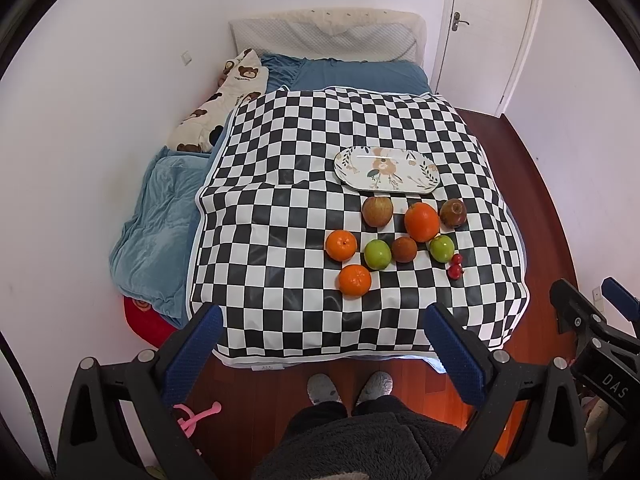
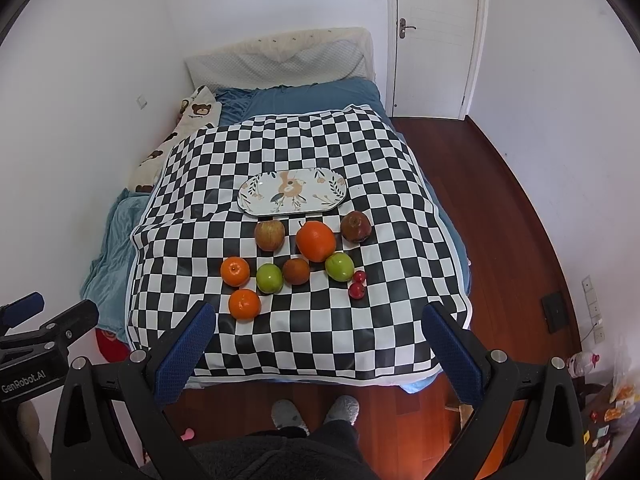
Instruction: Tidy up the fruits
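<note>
Judging by the empty oval floral ceramic plate (image 2: 291,192), I had organized nothing: all the loose fruits (image 2: 298,258) lay on the black-and-white checkered cloth (image 2: 360,336) toward its near edge. Left gripper (image 1: 320,344) and right gripper (image 2: 320,340) hung spread, empty.

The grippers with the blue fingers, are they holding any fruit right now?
No. The left gripper and the right gripper are both open and empty. All the fruit, like the big orange, sits on the checkered cloth.
</note>
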